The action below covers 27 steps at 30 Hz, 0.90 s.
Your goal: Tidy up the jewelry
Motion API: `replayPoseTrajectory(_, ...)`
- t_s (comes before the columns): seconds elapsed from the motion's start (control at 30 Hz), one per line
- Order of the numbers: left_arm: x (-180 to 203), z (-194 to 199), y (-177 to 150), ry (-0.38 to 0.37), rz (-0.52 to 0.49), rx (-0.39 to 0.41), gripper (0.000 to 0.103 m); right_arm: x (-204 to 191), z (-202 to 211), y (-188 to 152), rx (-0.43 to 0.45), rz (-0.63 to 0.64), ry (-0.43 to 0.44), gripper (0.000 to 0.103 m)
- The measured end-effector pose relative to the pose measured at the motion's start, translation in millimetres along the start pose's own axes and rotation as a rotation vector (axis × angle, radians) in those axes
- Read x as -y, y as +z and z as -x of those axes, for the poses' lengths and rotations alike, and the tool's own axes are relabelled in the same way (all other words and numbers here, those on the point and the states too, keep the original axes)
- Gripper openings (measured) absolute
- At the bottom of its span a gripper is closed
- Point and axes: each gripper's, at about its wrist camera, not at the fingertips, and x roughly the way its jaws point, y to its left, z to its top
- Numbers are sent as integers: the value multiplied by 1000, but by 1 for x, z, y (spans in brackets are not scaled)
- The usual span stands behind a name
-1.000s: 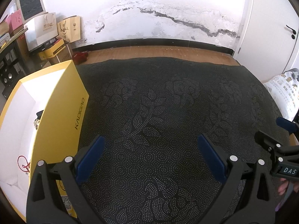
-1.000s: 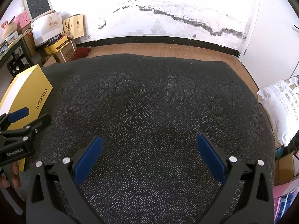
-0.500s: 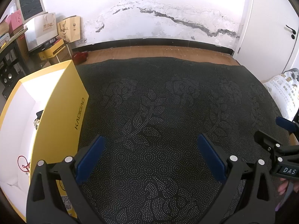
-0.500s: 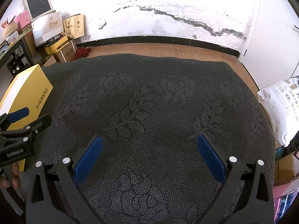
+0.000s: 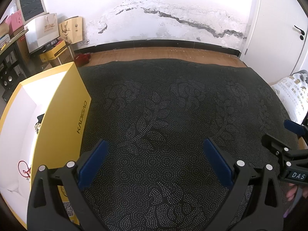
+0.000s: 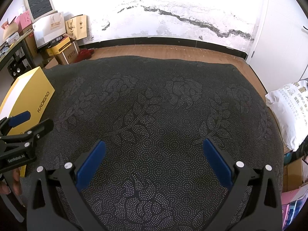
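1. The left claw [image 5: 155, 160] stands wide, its blue pads [image 5: 92, 162] well apart and holding nothing, poised above the worktop [image 5: 163, 111], which is covered in a black cloth with a dotted floral pattern.
2. Just to the left of the left claw sits an open yellow box [image 5: 63, 119] printed "KADIGAO", with a white interior; its near wall is close beside the claw's left finger.
3. Inside that box, to the left of the claw and low in the view, lies a red cord bracelet [image 5: 24, 168] on the white lining; further forward in the box a small dark piece of jewelry [image 5: 38, 124] shows partly behind the wall, too hidden to name.
4. The right claw [image 6: 154, 158] is also spread wide and empty above the same cloth.
5. In the right wrist view the left claw appears at the left edge, in front of the yellow box; in the left wrist view the right claw shows at the right edge.
6. A white printed sack [image 6: 288, 113] lies off the worktop to the right of the right claw.
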Motion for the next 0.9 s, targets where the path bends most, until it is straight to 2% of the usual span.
replayPoseTrajectory(0.9,-1,1,2,6,13,-3,97,1,0,0,2,2,0,98)
